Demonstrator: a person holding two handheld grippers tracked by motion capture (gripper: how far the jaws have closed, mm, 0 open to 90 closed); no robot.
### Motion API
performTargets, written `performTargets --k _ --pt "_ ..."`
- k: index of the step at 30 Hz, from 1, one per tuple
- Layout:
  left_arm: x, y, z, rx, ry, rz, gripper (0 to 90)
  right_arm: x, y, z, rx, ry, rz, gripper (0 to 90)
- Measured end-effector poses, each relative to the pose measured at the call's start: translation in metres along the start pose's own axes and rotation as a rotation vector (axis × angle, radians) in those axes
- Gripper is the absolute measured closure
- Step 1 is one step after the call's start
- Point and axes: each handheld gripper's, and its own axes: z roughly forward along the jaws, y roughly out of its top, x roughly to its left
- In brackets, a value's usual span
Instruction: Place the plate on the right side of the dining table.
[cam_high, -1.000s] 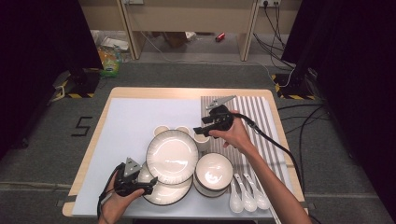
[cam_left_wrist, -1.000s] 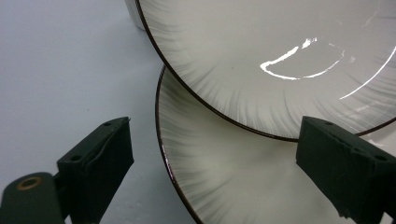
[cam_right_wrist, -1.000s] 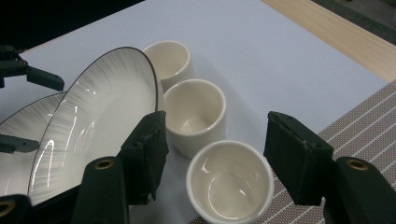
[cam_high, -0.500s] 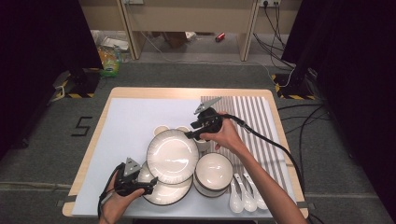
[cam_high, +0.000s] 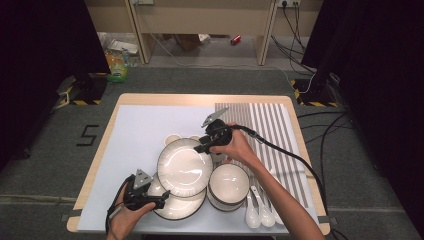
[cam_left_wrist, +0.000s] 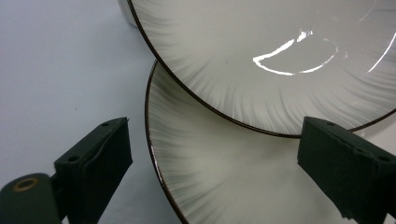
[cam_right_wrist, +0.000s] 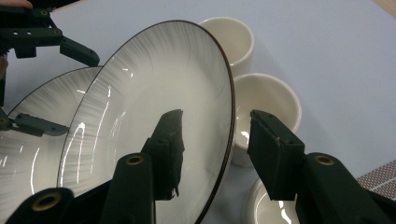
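Watching from the high view: my right gripper (cam_high: 200, 148) has slid to the top plate (cam_high: 184, 166) at its 1 o'clock rim. Left gripper (cam_high: 161, 200) waits wide open by the lower plate (cam_high: 175, 206). Right gripper view: jaws have just been closing, straddling that rim, not pinching yet, so the lift comes next.

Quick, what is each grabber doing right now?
Left gripper: open around the lower plate's rim.
Right gripper: open, jaws just closing astride the upper plate's rim.
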Motion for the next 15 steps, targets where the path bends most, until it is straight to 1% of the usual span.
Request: performTargets --k 1,4,5,9,15 --pt "-0.0005 -0.0003 0.0008 -0.004 0.002 -0.001 9.1 -0.0003 -0.0002 0.0009 0.002 0.001 -0.007 56.0" --pt "-0.0007 -0.0002 0.0013 0.007 -0.004 0.006 9.1 0.0002 -0.0006 0.0037 0.013 0.011 -0.002 57.2" --pt "-0.0013 -0.0006 0.0025 -0.005 0.002 0.004 9.1 0.0 -0.0006 0.0046 0.015 0.015 -0.005 57.9" --pt "-0.0014 -0.0005 0.0022 -0.003 0.002 0.004 9.1 0.0001 -0.0007 0.0077 0.026 0.028 -0.001 59.3" --pt "-0.0022 -0.0005 0.0027 -0.007 0.007 0.004 8.8 -0.0001 0.0 0.0098 0.038 0.031 0.002 59.5"
